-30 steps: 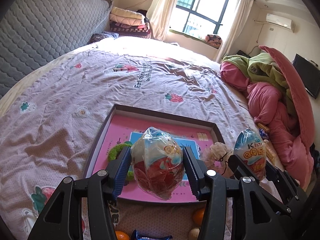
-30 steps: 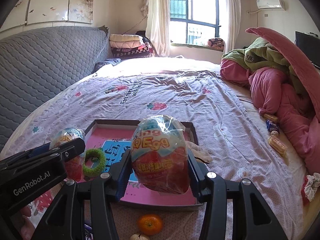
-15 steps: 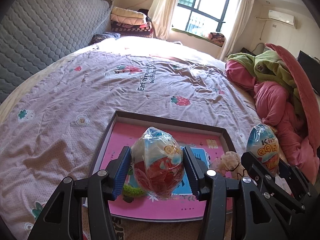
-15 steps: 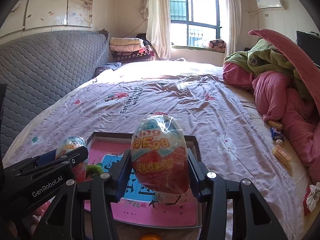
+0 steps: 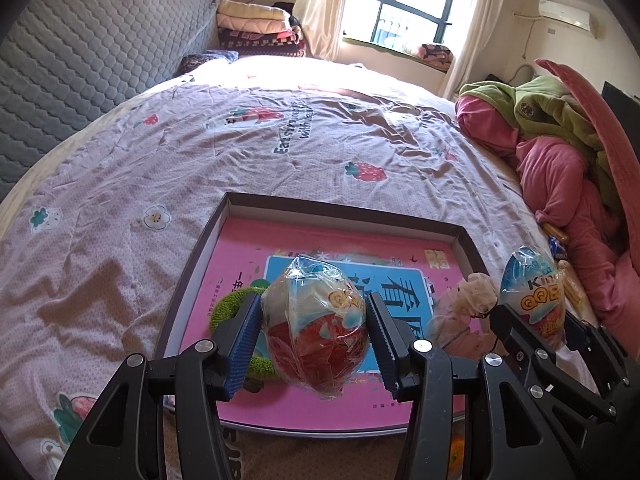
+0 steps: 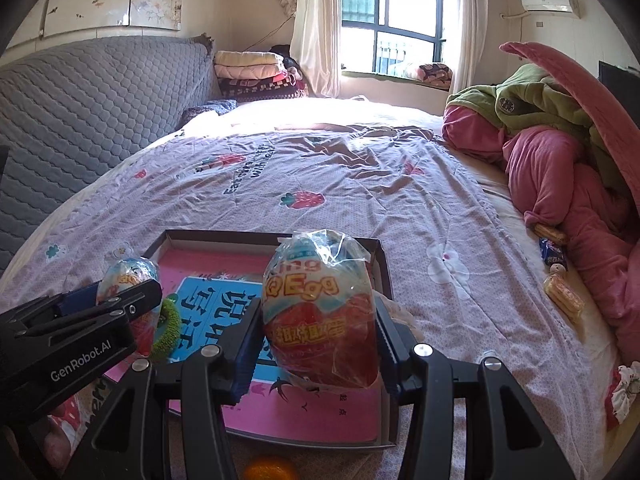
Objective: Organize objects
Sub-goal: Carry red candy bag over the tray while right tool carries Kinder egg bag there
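Observation:
My left gripper (image 5: 314, 340) is shut on a wrapped toy egg (image 5: 316, 332), red below and pale above, held over the pink-bottomed box tray (image 5: 344, 208) on the bed. My right gripper (image 6: 320, 344) is shut on a second wrapped egg (image 6: 320, 312) marked "Egg", above the tray's (image 6: 224, 234) near right part. In the left wrist view that second egg (image 5: 532, 300) shows at the right. The right wrist view has the left gripper's egg (image 6: 128, 280) at the left. A green fuzzy ring (image 5: 232, 304) and a pale plush toy (image 5: 468, 300) lie in the tray.
An orange (image 6: 266, 470) lies on the bedspread just in front of the tray. Snack packets (image 6: 562, 296) sit by the pink and green bedding pile (image 6: 560, 160) at the right. A grey quilted headboard (image 6: 80, 96) runs along the left. Folded blankets (image 6: 252, 74) are stacked far back.
Both grippers have moved forward and a little down over the tray with their eggs still held. The tray now looks larger and closer; the oranges in front have slid mostly out of view.

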{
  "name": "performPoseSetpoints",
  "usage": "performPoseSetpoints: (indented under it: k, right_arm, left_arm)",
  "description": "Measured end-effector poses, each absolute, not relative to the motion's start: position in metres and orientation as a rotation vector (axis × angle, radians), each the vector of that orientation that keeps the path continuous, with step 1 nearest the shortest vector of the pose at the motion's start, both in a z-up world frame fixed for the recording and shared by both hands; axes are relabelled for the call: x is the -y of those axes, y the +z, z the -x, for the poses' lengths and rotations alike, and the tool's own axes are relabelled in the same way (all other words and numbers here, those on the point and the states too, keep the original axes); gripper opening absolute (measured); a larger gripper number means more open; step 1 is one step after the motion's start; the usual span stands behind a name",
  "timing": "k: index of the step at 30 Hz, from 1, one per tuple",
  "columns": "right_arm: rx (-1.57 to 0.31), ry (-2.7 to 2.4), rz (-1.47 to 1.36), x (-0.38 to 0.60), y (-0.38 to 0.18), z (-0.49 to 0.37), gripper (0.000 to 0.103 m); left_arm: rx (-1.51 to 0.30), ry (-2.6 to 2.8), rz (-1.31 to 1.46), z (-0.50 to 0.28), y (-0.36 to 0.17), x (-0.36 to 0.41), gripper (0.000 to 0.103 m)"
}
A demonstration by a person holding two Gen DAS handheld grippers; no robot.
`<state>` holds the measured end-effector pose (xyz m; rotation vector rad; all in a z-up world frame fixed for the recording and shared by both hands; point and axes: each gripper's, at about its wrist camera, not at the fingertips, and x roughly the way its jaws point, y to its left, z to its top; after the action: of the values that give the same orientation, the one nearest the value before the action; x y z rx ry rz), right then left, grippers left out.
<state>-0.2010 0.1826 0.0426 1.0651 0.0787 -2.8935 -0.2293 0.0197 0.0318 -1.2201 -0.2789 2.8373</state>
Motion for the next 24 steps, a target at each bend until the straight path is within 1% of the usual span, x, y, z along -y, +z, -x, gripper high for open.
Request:
performPoseSetpoints:
  k: [3, 7, 16, 24]
  right_arm:
    - [-0.080, -2.865, -1.095, -0.182, 0.035, 0.201, 0.051]
    - [-0.145, -2.832, -1.122, -0.178, 0.025, 0.199, 0.051]
    - [-0.132, -2.828, -1.161, -0.184, 0.015, 0.200, 0.051]
    - [-0.174, -2.798, -1.200, -0.180, 0.006, 0.201, 0.051]
  left_arm:
    - [0.269, 2.821, 1.237, 0.230, 0.026, -0.024, 0.054]
    - [0.275, 2.797, 1.267, 0.230, 0.018, -0.026, 0.054]
    - [0.232, 2.795, 1.283, 0.229, 0.013, -0.031, 0.054]
    - [0.196, 2.768, 1.320, 0.233, 0.003, -0.036, 0.054]
